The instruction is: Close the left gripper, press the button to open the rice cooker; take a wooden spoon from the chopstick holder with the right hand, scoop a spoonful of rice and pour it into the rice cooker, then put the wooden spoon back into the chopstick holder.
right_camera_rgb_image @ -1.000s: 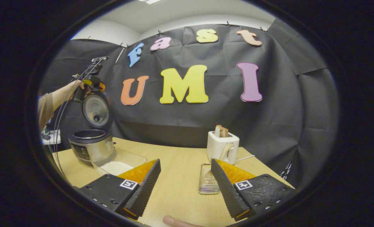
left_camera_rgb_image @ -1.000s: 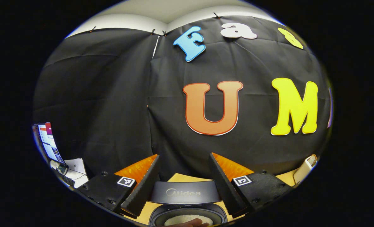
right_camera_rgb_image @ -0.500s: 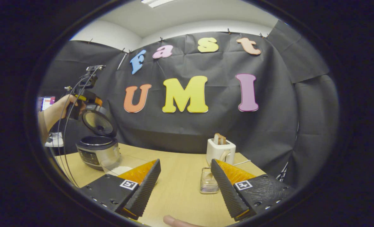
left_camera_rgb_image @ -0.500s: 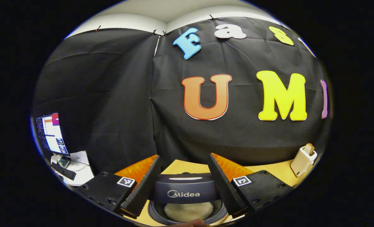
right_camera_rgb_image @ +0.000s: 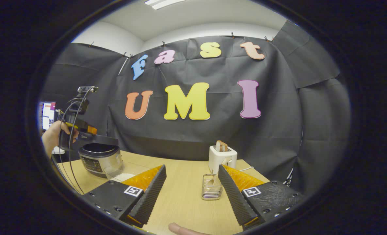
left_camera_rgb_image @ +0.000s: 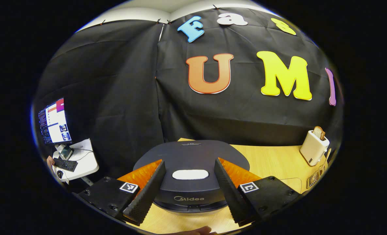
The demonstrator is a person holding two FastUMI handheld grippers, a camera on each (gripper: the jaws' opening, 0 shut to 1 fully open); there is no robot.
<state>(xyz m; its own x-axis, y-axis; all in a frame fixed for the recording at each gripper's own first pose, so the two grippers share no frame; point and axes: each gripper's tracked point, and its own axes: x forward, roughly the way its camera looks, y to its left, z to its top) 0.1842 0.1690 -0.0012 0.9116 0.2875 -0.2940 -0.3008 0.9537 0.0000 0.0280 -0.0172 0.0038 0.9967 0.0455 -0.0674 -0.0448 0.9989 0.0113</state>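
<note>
Rice cooker (left_camera_rgb_image: 190, 163): stands on the left part of the wooden table (right_camera_rgb_image: 186, 192). Dark, rounded lid with a pale oval patch on top; in the left gripper view the lid lies nearly flat over the pot. In the right gripper view the body (right_camera_rgb_image: 98, 160) is shiny metal with a control panel on its front, and the lid sits low over it; whether it is fully latched cannot be told.

Left gripper (left_camera_rgb_image: 189, 189): fingers spread wide apart, ridged inner faces, one on each side of the lid's front and gripping nothing. In the right gripper view it rests on the lid, held by a hand (right_camera_rgb_image: 54, 137), cables trailing from it.

Right gripper (right_camera_rgb_image: 191, 192): fingers wide apart, empty, above the bare table well right of the cooker.

Chopstick holder (right_camera_rgb_image: 211, 187): small wire rack, upright, just in front of the toaster; a pale wooden spoon handle seems to stand in it, partly hidden by the right finger.

Toaster (right_camera_rgb_image: 222, 158): white, boxy, bread in its slot.

Clear container (right_camera_rgb_image: 121, 171): beside the cooker, holding white rice.

Monitor (left_camera_rgb_image: 53, 121): lit, on a white side table with a keyboard (left_camera_rgb_image: 64, 164).
</note>
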